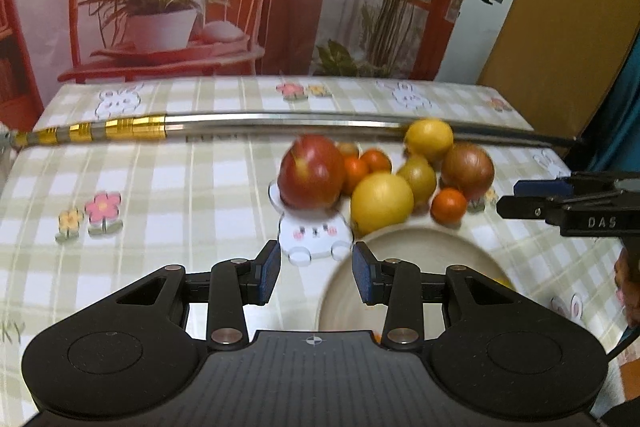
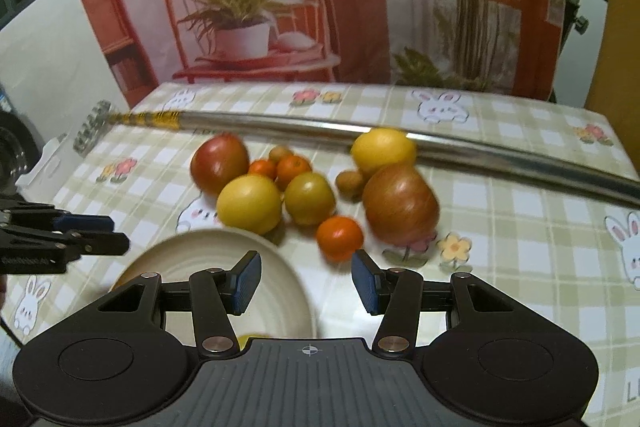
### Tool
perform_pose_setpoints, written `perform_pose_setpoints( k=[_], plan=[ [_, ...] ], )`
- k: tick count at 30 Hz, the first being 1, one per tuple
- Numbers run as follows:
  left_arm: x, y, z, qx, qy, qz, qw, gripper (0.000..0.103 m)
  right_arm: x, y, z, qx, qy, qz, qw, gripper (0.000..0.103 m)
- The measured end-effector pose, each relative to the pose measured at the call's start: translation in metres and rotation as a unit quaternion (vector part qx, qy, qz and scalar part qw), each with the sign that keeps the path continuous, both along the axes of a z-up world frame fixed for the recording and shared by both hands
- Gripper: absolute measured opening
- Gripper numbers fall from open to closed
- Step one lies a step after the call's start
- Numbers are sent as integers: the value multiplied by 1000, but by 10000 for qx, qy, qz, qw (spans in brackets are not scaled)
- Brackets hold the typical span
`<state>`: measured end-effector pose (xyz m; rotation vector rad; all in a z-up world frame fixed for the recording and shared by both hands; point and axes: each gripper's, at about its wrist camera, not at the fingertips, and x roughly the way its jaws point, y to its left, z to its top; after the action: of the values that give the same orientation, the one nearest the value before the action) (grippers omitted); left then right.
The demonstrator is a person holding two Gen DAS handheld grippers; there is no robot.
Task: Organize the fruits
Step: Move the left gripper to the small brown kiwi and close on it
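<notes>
- Orange and small, the nearest mandarin (image 2: 340, 237) lies just ahead of the right gripper (image 2: 306, 281), at the near edge of the fruit pile (image 2: 308, 183) in the middle of the counter (image 2: 520, 227).
- Round, it has no long axis to line up with.
- The cream plate (image 2: 192, 247) sits toward the counter's near edge, under both grippers.
- The right gripper is nearer that mandarin; its jaws stand partly apart, holding nothing.
- The left gripper (image 1: 316, 273) is likewise partly apart and empty, facing the red apple (image 1: 312, 177).

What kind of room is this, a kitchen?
Probably a home table set up for recording: a bunny-print checked tablecloth, loose fruit beside a cream plate, and a printed backdrop of chair and plants.
</notes>
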<state>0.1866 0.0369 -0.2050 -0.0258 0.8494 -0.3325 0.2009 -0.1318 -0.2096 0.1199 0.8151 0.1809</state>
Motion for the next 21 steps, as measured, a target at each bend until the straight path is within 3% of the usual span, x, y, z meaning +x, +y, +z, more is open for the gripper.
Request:
perform_pose_setpoints(
  k=[6,14,21],
  plan=[
    [37,-2,16,-361,171,34,9992,40,10,-13,8,29,-199,-138,9997,47],
    [113,-38,24,-365,584,-117,9976,40,18,-33,4,170,-286,-348,9988,47],
    [172,-80,-8,151,1167,-238,9928,37,18,-53,-3,301,-280,-585,9974,47]
  ],
)
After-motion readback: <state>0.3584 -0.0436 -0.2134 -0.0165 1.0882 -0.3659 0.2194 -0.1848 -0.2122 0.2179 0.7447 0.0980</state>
